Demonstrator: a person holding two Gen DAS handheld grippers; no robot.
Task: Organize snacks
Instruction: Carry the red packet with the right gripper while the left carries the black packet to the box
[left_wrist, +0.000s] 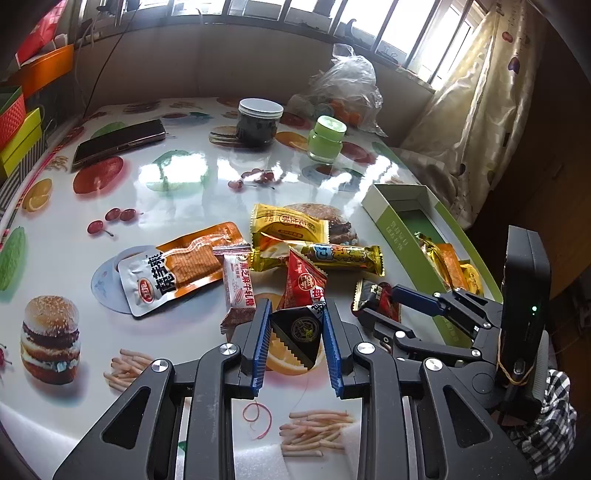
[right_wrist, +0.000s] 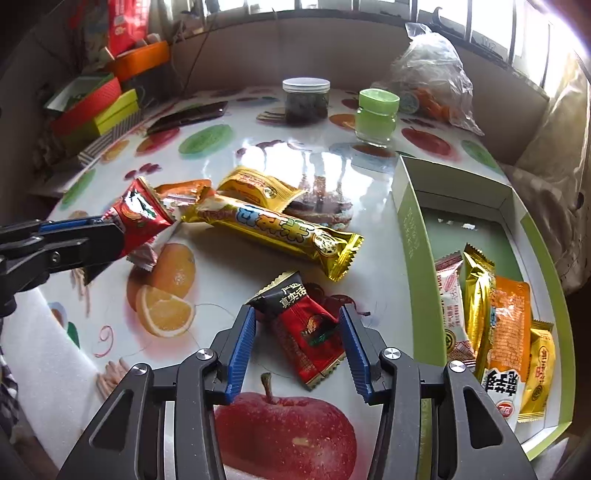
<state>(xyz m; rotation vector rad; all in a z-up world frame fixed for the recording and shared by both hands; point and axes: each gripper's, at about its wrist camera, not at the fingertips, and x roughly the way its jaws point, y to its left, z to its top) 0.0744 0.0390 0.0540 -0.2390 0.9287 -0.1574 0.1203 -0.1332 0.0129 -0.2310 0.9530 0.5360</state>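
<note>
Sitting around a red and black triangle packet, the left gripper has its blue pads right against the sides, so it looks to be grasping that packet. The right gripper has its jaws spread apart on both sides of a small red candy packet, not squeezing yet. Both seem lined up to lift a snack each. More snacks, like the long yellow bar, lie in the middle of the table. The green box on the right already holds a few, so they likely go there.
</note>
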